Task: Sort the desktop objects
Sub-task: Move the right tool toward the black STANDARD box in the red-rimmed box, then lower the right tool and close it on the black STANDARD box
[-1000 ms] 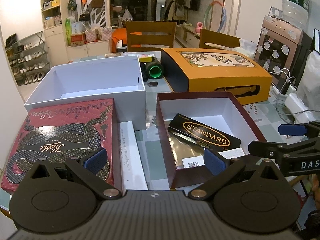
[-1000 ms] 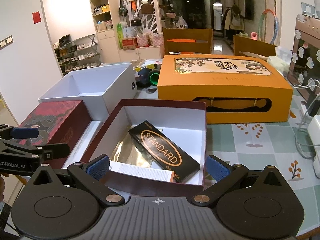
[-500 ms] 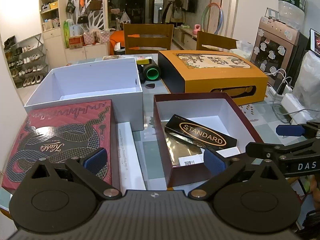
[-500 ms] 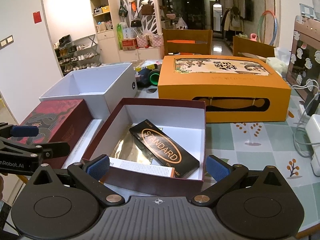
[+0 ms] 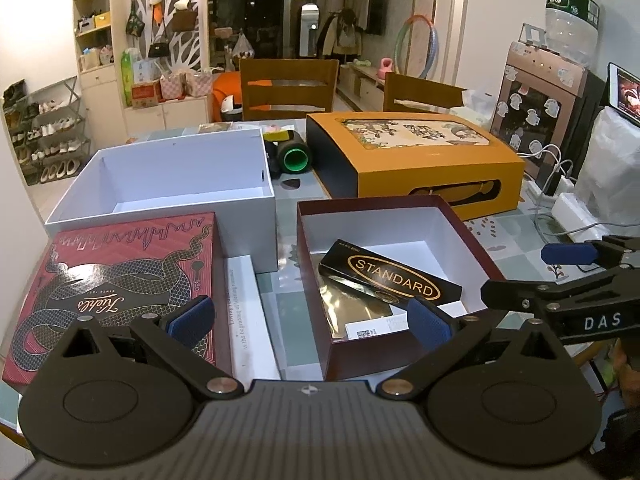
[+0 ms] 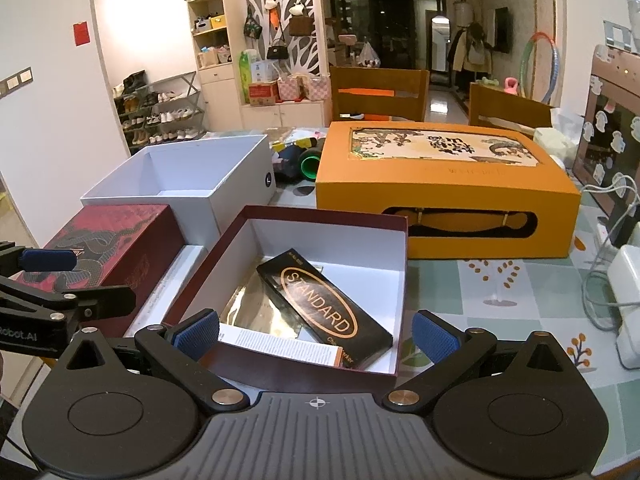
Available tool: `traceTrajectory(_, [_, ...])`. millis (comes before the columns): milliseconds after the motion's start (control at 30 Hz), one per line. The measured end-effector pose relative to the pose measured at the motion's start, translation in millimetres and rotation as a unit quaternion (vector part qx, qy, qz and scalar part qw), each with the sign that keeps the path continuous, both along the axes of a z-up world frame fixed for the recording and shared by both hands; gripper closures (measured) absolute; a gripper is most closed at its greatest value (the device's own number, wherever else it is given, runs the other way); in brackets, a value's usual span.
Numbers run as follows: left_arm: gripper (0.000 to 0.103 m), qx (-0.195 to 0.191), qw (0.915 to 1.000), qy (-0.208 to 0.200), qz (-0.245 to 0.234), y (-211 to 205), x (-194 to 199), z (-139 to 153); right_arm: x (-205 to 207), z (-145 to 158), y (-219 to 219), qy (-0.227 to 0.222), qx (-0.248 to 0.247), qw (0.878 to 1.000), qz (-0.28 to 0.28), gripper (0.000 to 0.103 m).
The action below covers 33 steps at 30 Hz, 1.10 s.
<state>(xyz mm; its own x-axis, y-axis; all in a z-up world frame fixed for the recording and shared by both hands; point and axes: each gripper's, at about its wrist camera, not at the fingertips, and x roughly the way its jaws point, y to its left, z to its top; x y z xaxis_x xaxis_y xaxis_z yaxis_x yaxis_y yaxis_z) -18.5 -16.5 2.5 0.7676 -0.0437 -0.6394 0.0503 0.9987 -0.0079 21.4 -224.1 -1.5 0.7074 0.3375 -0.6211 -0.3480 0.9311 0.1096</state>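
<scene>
An open maroon box point(image 5: 466, 236) point(image 6: 288, 376) holds a black "STANDARD" carton point(image 5: 390, 278) point(image 6: 324, 308), gold foil and a paper slip. Left of it lie a white slab point(image 5: 248, 312) and a red snake-print box point(image 5: 116, 284) point(image 6: 116, 240). Behind them stands an open, hollow white box point(image 5: 172, 200) point(image 6: 192, 168). My left gripper point(image 5: 310, 322) hovers open above the near table edge, between the red box and the maroon box. My right gripper point(image 6: 316, 334) is open too, its fingers straddling the maroon box's near wall without touching it.
A long orange gift box point(image 5: 424, 160) point(image 6: 448, 188) fills the back right. A dark roll with a green end point(image 5: 294, 158) point(image 6: 308, 166) lies behind the white box. Cables and a white power strip point(image 6: 628, 280) run along the right edge. Chairs stand beyond the table.
Both grippers have drawn back and risen slightly, so the boxes look a little lower and farther. Nothing on the table has moved, and both grippers stay open.
</scene>
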Motion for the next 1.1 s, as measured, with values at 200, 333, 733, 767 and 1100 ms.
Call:
traceTrajectory(200, [0.000, -0.001, 0.9999, 0.000, 0.011, -0.8, -2.3, 2.8, 8.8, 4.1, -0.1, 0.001, -0.010, 1.000, 0.022, 0.000])
traceTrajectory(333, [0.000, -0.002, 0.9998, 0.001, 0.022, -1.4, -2.4, 4.2, 16.2, 7.6, 0.3, -0.001, -0.013, 0.999, 0.035, 0.000])
traceTrajectory(733, [0.000, 0.002, 0.9985, 0.011, 0.053, -1.8, 0.6, 11.8, 46.3, 5.4, 8.3, 0.022, -0.028, 0.995, 0.089, 0.000])
traceTrajectory(767, [0.000, 0.003, 0.9984, 0.011, 0.055, -1.2, 0.2, 12.6, 50.5, 4.3, 10.2, 0.026, -0.032, 0.994, 0.097, 0.000])
traceTrajectory(1100, [0.000, 0.011, 0.9963, 0.011, 0.085, 3.9, -7.8, 17.3, 93.3, -10.4, 30.8, 0.054, -0.069, 0.981, 0.172, 0.001])
